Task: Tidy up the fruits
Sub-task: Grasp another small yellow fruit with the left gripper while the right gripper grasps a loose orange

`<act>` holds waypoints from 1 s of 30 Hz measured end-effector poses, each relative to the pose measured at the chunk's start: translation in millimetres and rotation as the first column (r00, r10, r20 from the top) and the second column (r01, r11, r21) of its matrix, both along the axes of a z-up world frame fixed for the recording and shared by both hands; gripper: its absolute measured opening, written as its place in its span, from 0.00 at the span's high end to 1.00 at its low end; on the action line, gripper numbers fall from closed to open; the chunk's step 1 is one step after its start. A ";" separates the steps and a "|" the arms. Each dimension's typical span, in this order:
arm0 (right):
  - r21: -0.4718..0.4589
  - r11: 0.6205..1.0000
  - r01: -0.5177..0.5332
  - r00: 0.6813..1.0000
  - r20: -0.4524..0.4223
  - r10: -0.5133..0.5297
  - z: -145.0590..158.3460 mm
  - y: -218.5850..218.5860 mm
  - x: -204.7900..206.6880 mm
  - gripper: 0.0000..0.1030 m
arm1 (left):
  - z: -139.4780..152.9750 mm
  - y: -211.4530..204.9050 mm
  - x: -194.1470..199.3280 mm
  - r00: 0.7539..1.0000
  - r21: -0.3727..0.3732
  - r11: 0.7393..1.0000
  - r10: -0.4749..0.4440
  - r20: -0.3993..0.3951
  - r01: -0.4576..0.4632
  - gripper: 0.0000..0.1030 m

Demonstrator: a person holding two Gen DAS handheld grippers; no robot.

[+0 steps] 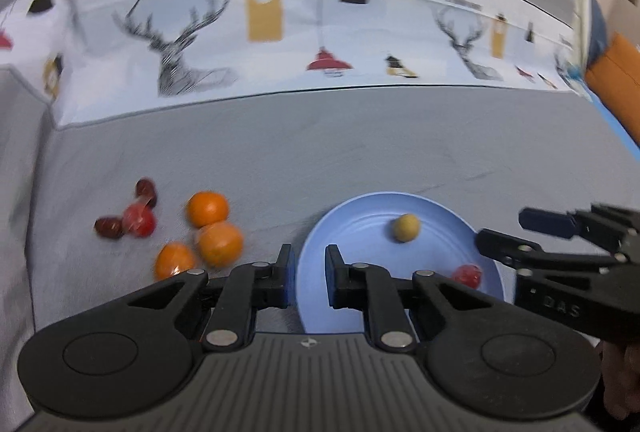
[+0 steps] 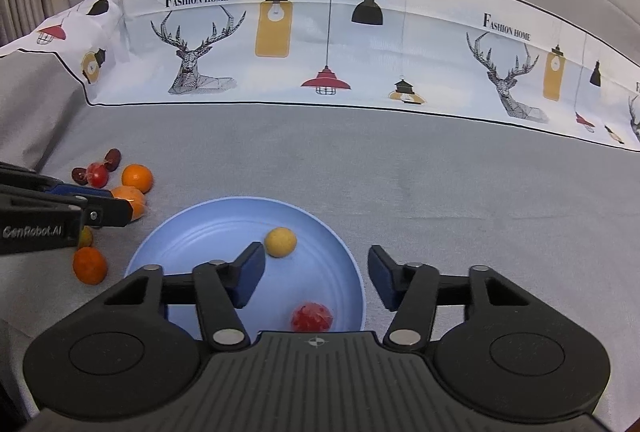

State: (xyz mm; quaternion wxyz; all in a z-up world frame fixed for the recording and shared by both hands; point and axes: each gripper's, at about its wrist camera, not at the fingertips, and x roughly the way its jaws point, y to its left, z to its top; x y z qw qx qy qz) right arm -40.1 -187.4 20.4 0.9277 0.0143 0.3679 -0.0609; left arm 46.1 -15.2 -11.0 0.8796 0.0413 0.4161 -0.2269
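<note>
A blue plate (image 2: 344,252) lies on the grey cloth and holds a small yellow fruit (image 2: 281,241) and a red fruit (image 2: 312,317). My right gripper (image 2: 316,282) hovers open over the plate with nothing between its fingers; from the left wrist it shows as the right gripper (image 1: 502,230) at the plate's right rim. My left gripper (image 1: 310,272) stands over the plate's left rim (image 1: 316,232), its jaws a narrow gap apart and empty. Left of the plate lie three oranges (image 1: 208,209), a red fruit (image 1: 139,222) and two dark red fruits (image 1: 146,188).
A white printed cloth band (image 2: 320,44) with deer and lamps runs across the back. The left gripper (image 2: 108,204) partly hides one orange (image 2: 130,198) and a yellowish fruit (image 2: 85,237). Bare grey cloth (image 2: 480,212) stretches right of the plate.
</note>
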 end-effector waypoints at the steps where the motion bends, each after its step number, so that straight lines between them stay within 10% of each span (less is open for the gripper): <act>1: 0.006 1.000 -0.003 1.000 0.002 0.003 0.4 0.0 0.4 0.52 | 0.2 4.3 1.7 1.000 -0.010 1.000 0.015 -0.010 -0.015 0.83; 14: 0.088 0.992 -0.087 0.992 0.098 0.078 17.6 11.4 3.5 0.62 | 17.9 98.5 19.6 0.941 -0.255 0.912 0.275 -0.197 -0.320 0.83; 24: 0.090 0.972 -0.215 0.975 0.074 0.209 8.5 56.0 11.9 0.62 | -24.6 138.7 21.8 0.902 -0.240 0.881 0.346 -0.260 -0.407 0.83; 30: 0.070 0.946 -0.317 0.948 0.045 0.314 -4.0 91.7 20.1 0.62 | -31.7 127.0 27.9 0.927 -0.275 0.895 0.291 -0.235 -0.351 0.83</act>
